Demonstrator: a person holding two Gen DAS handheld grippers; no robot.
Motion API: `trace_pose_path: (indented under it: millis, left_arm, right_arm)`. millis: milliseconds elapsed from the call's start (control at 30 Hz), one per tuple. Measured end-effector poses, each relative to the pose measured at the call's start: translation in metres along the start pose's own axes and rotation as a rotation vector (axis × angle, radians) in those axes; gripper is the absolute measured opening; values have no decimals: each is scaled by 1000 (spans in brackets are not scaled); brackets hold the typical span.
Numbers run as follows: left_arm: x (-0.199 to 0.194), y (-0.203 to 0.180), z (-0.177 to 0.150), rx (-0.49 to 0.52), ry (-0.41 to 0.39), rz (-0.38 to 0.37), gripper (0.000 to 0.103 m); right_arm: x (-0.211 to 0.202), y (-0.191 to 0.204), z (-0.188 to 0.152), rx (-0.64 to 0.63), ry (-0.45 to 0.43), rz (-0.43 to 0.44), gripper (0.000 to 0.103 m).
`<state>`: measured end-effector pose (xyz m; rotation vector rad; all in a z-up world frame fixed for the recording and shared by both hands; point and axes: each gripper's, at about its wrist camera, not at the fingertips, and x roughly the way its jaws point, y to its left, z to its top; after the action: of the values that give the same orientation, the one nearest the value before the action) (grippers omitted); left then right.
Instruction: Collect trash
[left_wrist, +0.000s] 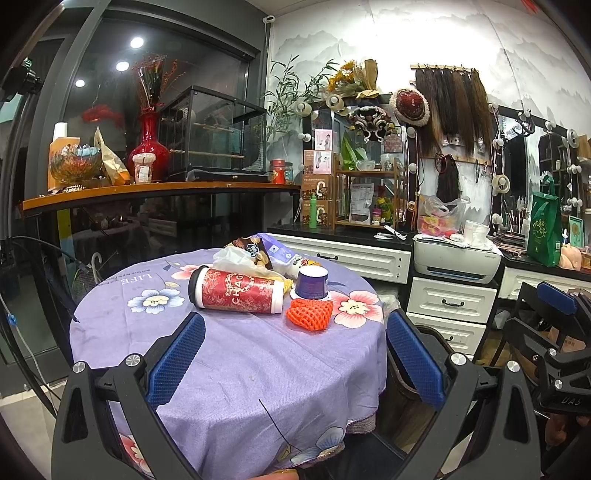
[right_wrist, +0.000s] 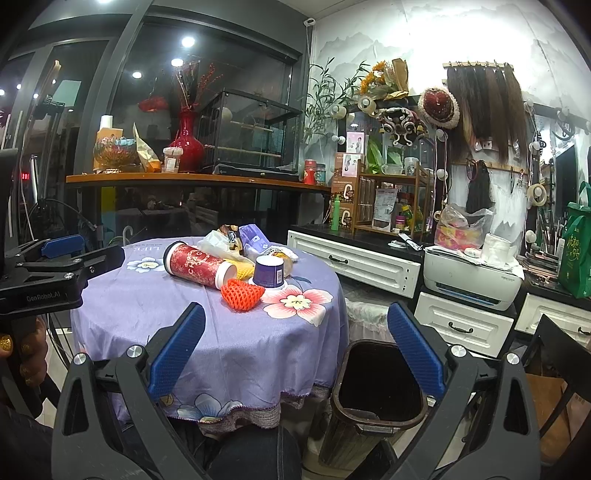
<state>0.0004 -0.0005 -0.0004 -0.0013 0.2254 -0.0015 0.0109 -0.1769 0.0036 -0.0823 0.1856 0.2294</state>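
Trash lies on the round table (left_wrist: 229, 362) (right_wrist: 236, 332) under a purple flowered cloth: a red cup (left_wrist: 236, 290) (right_wrist: 201, 267) on its side, an upturned purple tub (left_wrist: 312, 282) (right_wrist: 269, 272), an orange foam net (left_wrist: 309, 314) (right_wrist: 242, 293), and wrappers with a white bag (left_wrist: 240, 258) (right_wrist: 221, 245) behind them. My left gripper (left_wrist: 295, 332) hovers open over the near half of the table, short of the trash. My right gripper (right_wrist: 295, 325) is open, straddling the table's right edge and a dark bin (right_wrist: 376, 395) on the floor.
White drawers (left_wrist: 450, 302) (right_wrist: 461, 325) and a printer (left_wrist: 456, 260) (right_wrist: 471, 280) stand to the right of the table. A wooden shelf (left_wrist: 159, 190) with a red vase runs behind it. A person's knee (right_wrist: 255, 454) shows below the table edge, and a hand (right_wrist: 22, 354) grips the left tool.
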Motion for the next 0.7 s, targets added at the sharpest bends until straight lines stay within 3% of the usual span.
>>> trace_pose_path:
  millis: [700]
  left_arm:
    - [1,5,-2,-1,2,0,98]
  right_arm:
    - [4,5,-3,-1,3,0,98]
